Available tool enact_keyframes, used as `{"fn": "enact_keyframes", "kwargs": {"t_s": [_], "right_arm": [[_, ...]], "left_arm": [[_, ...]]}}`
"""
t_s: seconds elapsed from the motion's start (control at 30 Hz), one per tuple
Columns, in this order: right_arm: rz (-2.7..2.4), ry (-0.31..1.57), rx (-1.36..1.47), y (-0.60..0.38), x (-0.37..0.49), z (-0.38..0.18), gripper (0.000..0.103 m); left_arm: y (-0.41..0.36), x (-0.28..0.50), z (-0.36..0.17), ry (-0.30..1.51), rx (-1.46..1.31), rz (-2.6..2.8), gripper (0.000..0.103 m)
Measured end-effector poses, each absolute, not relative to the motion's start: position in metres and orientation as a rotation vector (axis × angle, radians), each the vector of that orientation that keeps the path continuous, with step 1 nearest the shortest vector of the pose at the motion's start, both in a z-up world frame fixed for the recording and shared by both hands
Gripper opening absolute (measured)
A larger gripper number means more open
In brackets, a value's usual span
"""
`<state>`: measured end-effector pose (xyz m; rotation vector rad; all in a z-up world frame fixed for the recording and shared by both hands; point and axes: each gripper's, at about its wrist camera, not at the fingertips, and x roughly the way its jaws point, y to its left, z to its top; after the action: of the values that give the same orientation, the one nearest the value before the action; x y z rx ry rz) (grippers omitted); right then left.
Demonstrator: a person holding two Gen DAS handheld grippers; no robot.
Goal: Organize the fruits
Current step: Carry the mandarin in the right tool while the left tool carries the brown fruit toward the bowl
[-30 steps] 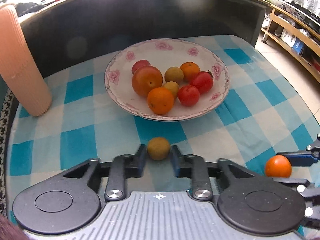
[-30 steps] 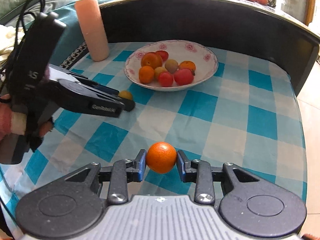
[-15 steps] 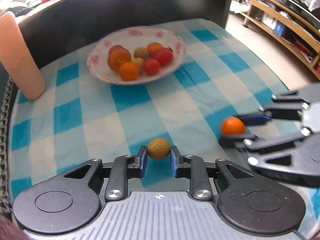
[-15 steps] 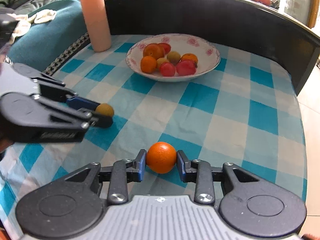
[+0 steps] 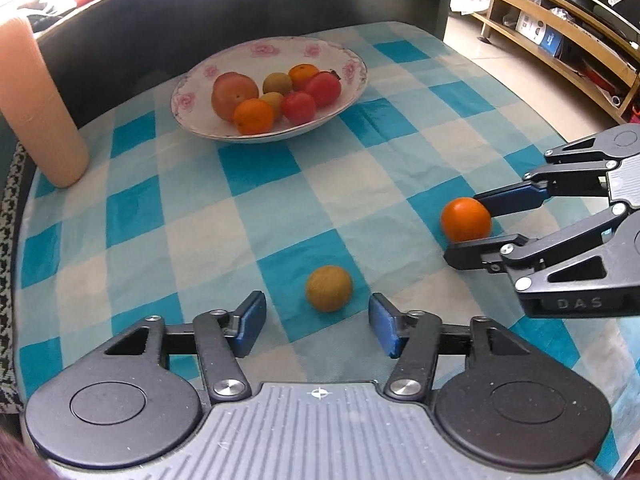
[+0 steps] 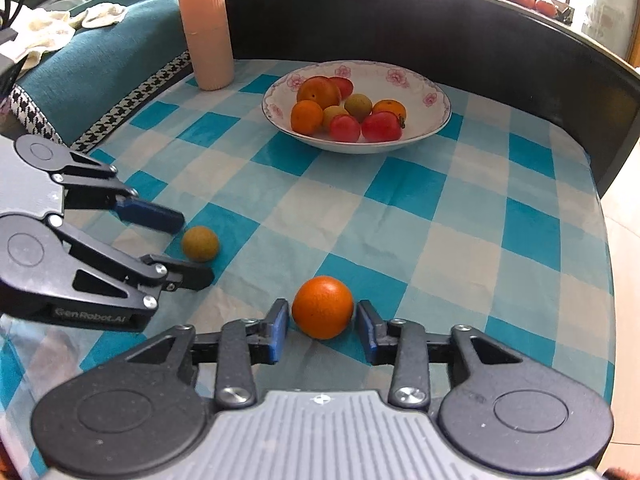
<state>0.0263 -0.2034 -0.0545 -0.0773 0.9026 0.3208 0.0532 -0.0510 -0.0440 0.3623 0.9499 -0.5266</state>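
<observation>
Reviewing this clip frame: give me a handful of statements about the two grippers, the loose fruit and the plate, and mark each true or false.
1. The left gripper is open around the small brownish-green round fruit. True.
2. The right gripper carries the round orange above the white floral plate. False: the orange sits on the blue checked tablecloth, well short of the plate, pads apart from it.
3. The plate holds several fruits. True.
4. The ribbed peach cylinder lies on its side. False: it stands upright.
5. Both loose fruits touch each other. False: they lie apart.
</observation>
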Motion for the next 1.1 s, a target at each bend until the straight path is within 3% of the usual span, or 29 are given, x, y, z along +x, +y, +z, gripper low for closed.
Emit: {"fn": "enact_keyframes", "kwargs": {"t_s": [0.3, 0.5, 0.6, 0.63, 1.1], "right_arm": [[0.322, 0.903, -0.065, -0.206, 0.027, -0.056, 0.069], [0.318, 0.904, -0.072, -0.204, 0.026, -0.055, 0.069], [0.302, 0.908, -0.077, -0.203, 0.026, -0.054, 0.062], [0.301, 0.907, -0.075, -0.203, 0.026, -0.054, 0.059], [0.313, 0.894, 0.008, -0.201, 0.034, -0.042, 0.059]], "left_arm": [[-0.057, 0.056, -0.045, 0.943, 0.37, -0.55, 0.066], [-0.063, 0.054, -0.044, 0.945, 0.374, -0.575, 0.042], [-0.064, 0.052, -0.044, 0.95, 0.371, -0.586, 0.032], [-0.064, 0.052, -0.043, 0.951, 0.371, -0.586, 0.032], [-0.064, 0.064, -0.025, 0.931, 0.303, -0.571, 0.032]]}}
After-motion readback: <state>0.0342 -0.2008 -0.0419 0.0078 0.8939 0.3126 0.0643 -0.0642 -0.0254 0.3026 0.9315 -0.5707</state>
